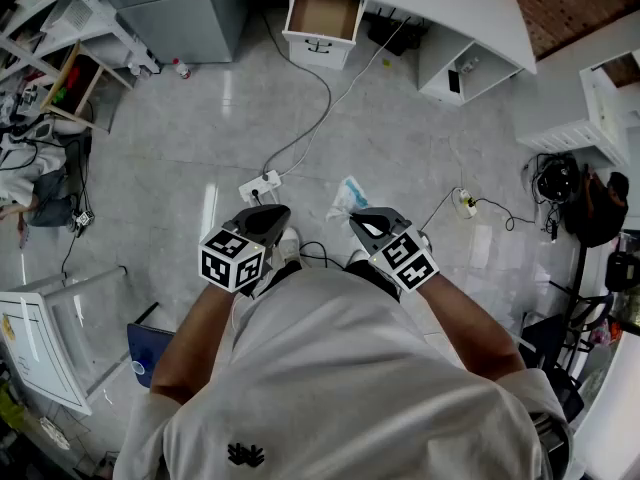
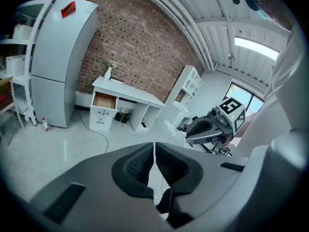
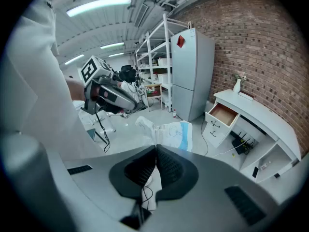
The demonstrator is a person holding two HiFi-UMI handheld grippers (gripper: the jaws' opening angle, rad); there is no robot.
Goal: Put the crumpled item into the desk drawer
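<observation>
We pinch the bag [image 3: 172, 131], its blue print unreadable, in our right gripper [image 3: 155, 152], left gripper [image 2: 154, 151] closed empty, drawer [image 1: 323, 15] open.

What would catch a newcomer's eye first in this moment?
The white-and-blue crumpled item pinched in the right claw, held above the floor. Beyond it, the open desk drawer shows its brown inside at the head view's top; the left claw is shut on nothing.

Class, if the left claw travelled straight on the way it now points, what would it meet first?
Probably the white desk, just right of its open drawer. Only floor seems to lie before it, though depth is hard to judge.
</observation>
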